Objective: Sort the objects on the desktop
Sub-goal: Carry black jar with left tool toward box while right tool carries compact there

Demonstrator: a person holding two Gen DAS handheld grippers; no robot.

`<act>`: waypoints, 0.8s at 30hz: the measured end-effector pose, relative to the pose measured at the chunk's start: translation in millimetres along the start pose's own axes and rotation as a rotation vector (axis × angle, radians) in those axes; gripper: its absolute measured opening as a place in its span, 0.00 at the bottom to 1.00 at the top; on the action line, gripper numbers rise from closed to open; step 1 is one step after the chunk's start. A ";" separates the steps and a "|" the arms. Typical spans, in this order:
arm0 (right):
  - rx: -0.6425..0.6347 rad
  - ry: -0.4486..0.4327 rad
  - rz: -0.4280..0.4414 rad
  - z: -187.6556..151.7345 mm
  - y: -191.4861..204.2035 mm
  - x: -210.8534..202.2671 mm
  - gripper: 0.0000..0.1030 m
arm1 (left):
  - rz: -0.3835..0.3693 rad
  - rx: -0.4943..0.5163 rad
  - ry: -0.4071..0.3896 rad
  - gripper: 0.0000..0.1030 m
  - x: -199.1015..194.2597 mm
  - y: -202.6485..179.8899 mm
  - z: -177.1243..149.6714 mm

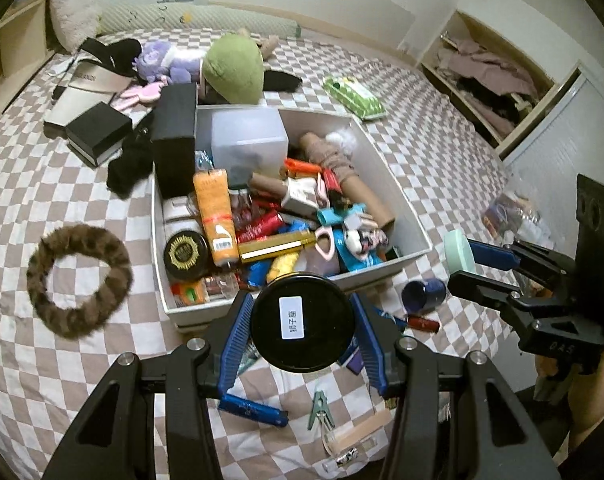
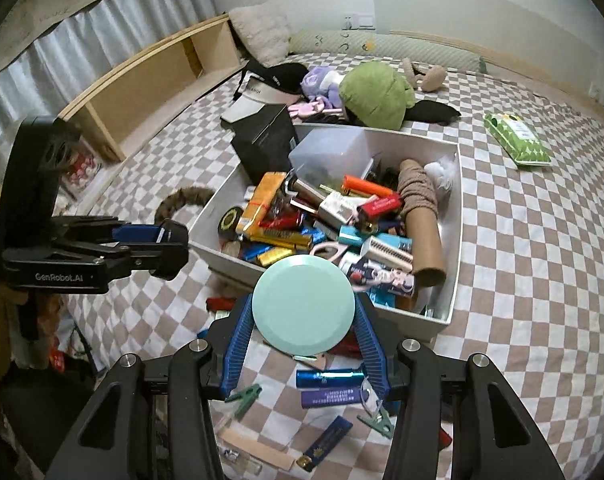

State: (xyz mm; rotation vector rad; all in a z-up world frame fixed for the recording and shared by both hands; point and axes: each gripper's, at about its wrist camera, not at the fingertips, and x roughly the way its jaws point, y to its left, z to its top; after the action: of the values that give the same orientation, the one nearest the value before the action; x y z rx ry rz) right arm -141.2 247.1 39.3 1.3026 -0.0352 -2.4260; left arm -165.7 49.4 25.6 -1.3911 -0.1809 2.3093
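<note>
A black round jar (image 1: 302,322) with a white label sits between the blue pads of my left gripper (image 1: 302,300), which is shut on it, just in front of the near wall of a white bin (image 1: 390,184). The bin is heaped with tubes, boxes and cardboard rolls. My right gripper (image 2: 304,300) is shut on a mint-green round case (image 2: 304,306), held over the bin's near rim (image 2: 456,240). In the left wrist view the right gripper (image 1: 474,268) shows at the right with the mint case (image 1: 458,254). The left gripper (image 2: 157,248) appears at the left of the right wrist view.
All this lies on a checkered bed cover. A brown fur ring (image 1: 77,280) lies left of the bin, with black boxes (image 1: 173,144) and a green plush (image 1: 231,68) behind it. A blue tube (image 1: 253,410), green clothespin (image 1: 320,408) and blue cup (image 1: 424,296) lie in front.
</note>
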 end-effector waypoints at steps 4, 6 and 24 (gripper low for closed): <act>0.024 -0.036 -0.011 12.0 -4.2 -5.3 0.50 | 0.003 0.000 -0.036 0.49 -8.8 -1.3 10.4; 0.036 -0.057 -0.016 18.2 -6.3 -9.1 0.50 | 0.001 0.002 -0.062 0.49 -16.0 -3.5 16.8; 0.160 -0.168 -0.017 102.0 -38.0 3.5 0.50 | 0.043 -0.021 -0.182 0.49 -7.5 -17.4 104.7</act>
State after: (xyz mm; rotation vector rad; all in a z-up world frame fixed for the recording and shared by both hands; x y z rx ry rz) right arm -237.5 265.0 86.9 1.1637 -0.2704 -2.5859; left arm -248.3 73.3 88.4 -1.2043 -0.2332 2.4764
